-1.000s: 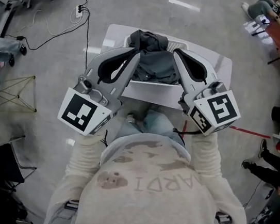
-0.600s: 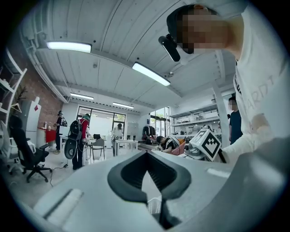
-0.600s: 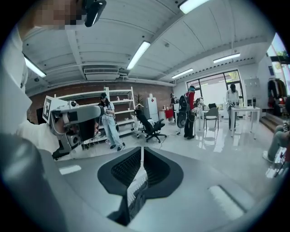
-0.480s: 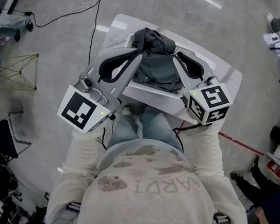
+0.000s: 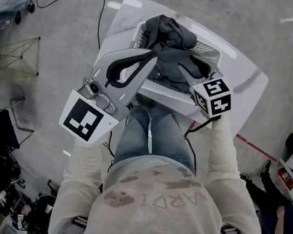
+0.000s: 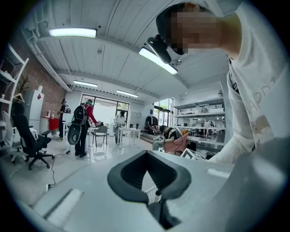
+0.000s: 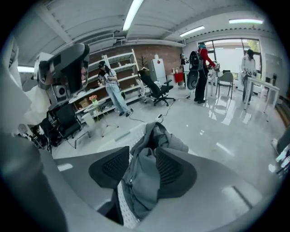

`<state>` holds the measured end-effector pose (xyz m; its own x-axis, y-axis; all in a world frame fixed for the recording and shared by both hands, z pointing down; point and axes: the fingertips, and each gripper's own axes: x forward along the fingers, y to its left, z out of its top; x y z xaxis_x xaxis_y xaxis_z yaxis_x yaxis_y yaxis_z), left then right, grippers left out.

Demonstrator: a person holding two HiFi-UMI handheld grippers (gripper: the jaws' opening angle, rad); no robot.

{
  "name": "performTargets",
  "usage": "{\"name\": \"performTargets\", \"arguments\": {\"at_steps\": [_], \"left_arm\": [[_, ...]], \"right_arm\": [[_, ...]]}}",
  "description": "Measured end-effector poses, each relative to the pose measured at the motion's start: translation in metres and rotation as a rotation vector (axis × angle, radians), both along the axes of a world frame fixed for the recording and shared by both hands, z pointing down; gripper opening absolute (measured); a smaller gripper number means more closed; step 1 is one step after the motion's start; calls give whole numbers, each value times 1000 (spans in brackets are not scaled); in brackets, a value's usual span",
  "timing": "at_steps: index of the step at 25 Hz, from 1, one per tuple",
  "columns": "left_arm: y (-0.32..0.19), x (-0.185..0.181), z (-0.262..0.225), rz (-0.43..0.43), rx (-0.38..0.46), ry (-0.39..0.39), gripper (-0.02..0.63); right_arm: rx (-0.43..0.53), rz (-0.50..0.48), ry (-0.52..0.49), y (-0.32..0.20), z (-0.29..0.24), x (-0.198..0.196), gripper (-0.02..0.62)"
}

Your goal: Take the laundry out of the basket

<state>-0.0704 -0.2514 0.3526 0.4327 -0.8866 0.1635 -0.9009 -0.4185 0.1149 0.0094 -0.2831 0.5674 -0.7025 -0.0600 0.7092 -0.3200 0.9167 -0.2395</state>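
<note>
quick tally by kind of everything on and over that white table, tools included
grey laundry: 1 heap, pieces cannot be told apart
white laundry basket: 1
white table: 1
tools: 2, the left tool and the right tool, whose jaws have just been opening with the laundry between them
total: 5

Rm: glossy floor point(image 5: 55, 18), brick wall point(image 7: 168, 49), strip lights point(image 6: 72, 32).
</note>
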Motion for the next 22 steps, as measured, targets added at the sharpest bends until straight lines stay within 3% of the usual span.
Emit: {"name": "performTargets", "arguments": {"at_steps": [7, 18, 22], "left_arm": [[-8, 1, 48, 36, -46, 9, 0], [-18, 4, 95, 100, -66, 19, 0], [-17, 3, 111, 114, -80, 19, 0]], "right_arm": [[-12, -135, 163, 20, 77, 2, 290], [27, -478, 493, 61, 192, 20, 464], [64, -550, 562, 66, 228, 21, 492]]}}
